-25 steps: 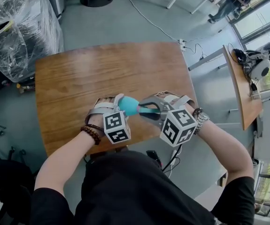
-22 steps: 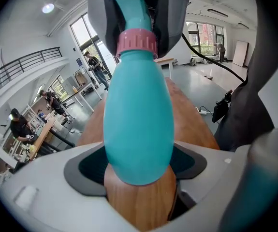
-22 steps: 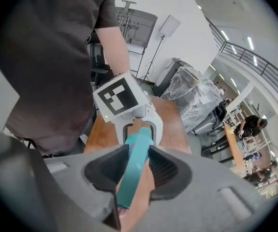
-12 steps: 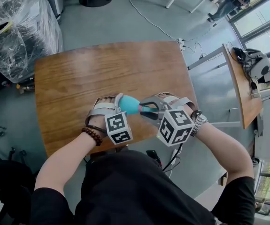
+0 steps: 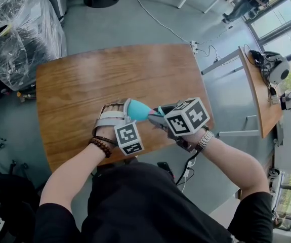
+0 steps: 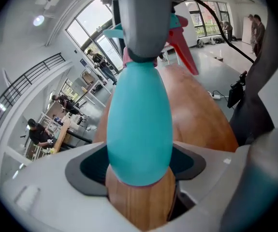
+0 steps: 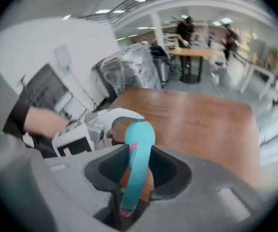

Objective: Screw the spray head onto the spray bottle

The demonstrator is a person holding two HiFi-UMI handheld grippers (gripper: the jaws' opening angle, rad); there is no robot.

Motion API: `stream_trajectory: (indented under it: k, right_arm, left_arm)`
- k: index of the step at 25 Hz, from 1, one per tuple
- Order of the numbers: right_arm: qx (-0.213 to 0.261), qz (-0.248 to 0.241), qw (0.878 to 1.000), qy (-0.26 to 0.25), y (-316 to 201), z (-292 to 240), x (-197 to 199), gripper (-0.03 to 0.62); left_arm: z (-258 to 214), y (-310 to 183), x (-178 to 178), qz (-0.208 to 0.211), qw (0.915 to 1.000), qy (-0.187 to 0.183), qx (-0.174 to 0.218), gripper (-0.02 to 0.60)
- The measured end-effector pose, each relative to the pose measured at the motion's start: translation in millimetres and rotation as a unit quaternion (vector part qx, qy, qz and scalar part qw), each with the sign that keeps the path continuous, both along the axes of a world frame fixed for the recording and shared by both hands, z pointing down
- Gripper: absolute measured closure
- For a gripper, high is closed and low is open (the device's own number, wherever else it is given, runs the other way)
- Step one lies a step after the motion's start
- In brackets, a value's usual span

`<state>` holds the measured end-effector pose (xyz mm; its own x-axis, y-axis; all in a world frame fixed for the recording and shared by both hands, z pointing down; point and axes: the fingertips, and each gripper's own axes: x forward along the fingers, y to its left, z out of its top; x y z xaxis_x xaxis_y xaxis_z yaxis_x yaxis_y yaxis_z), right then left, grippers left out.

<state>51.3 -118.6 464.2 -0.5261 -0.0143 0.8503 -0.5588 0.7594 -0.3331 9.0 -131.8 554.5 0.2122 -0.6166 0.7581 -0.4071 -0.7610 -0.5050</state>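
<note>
Over the near edge of the wooden table (image 5: pixel 99 80), I hold a turquoise spray bottle (image 5: pixel 136 111) in my left gripper (image 5: pixel 127 110). In the left gripper view its rounded body (image 6: pixel 139 129) fills the jaws, which are shut on it. My right gripper (image 5: pixel 159 117) meets the bottle's neck from the right and is shut on the turquoise spray head (image 7: pixel 137 163). The head's red trigger (image 6: pixel 183 50) sticks out past the grey right finger (image 6: pixel 143 18). The joint between head and bottle is hidden by the fingers.
A plastic-wrapped bundle (image 5: pixel 18 29) stands on the floor beyond the table's left corner. A second wooden table (image 5: pixel 259 95) with gear on it is to the right. A white cable (image 5: pixel 160 22) runs across the floor behind the table.
My right gripper has rolled strongly about its own axis, so its marker cube now faces up and sits nearer the bottle. The left gripper and bottle have hardly shifted.
</note>
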Motion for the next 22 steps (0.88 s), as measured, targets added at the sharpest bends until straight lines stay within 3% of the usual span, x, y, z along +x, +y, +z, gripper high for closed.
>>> stream_trajectory:
  k: [1, 3, 5, 10, 15, 18, 20, 22]
  right_arm:
    - [-0.052, 0.065, 0.996, -0.022, -2, 1, 3, 0.474]
    - [-0.127, 0.161, 0.977, -0.056, -4, 2, 7, 0.473]
    - [-0.154, 0.199, 0.965, -0.069, -4, 4, 11, 0.473]
    - [-0.174, 0.209, 0.958, -0.092, -5, 10, 12, 0.471]
    - [-0.157, 0.194, 0.965, -0.082, -5, 12, 11, 0.467]
    - [-0.146, 0.187, 0.968, -0.079, -7, 12, 12, 0.424]
    - [-0.135, 0.178, 0.971, -0.082, -9, 7, 13, 0.337]
    - [-0.11, 0.162, 0.977, -0.088, -14, -3, 14, 0.318]
  left_arm:
    - [0, -1, 0, 0.0, 1.0, -0.004, 0.005, 0.183]
    - [1, -1, 0, -0.001, 0.9999, -0.008, 0.013, 0.183]
    - [2, -1, 1, -0.001, 0.9998, -0.008, 0.016, 0.183]
    - [6, 2, 5, -0.001, 0.9999, -0.003, 0.011, 0.183]
    - [14, 9, 11, -0.006, 0.9992, 0.031, -0.023, 0.181]
    - [20, 15, 15, -0.01, 0.9975, 0.051, -0.047, 0.181]
    - [23, 19, 15, -0.011, 0.9963, 0.061, -0.059, 0.181]
    - [25, 20, 13, -0.014, 0.9951, 0.069, -0.069, 0.181]
